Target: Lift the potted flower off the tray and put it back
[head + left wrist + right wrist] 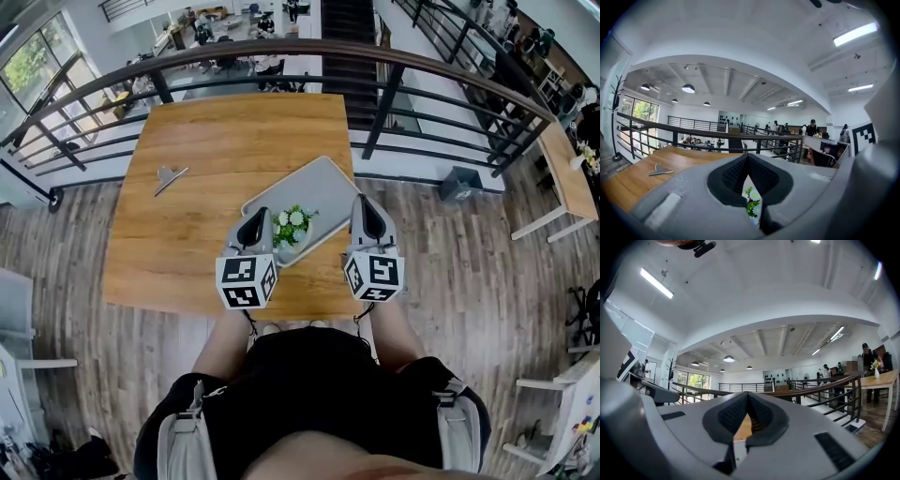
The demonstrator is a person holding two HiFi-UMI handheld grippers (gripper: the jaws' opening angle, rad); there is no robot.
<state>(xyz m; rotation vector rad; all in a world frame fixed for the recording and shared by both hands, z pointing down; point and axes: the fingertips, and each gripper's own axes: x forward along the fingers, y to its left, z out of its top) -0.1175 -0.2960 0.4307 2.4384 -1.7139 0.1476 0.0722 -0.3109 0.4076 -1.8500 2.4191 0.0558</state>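
Note:
A small potted flower (292,226) with white blossoms and green leaves stands at the near left end of the grey tray (323,186) on the wooden table. My left gripper (255,225) hangs just left of the plant with its jaws shut and nothing between them. In the left gripper view the jaw tips (748,158) meet, and the flower (752,206) shows through the slit below them. My right gripper (368,216) is over the tray's near right edge, apart from the plant, and is also shut and empty. The right gripper view shows its closed tips (748,397).
A small metal tool (171,176) lies on the table's (206,131) far left part and shows in the left gripper view too (660,170). A dark curved railing (375,58) runs just beyond the table. The person's body is at the table's near edge.

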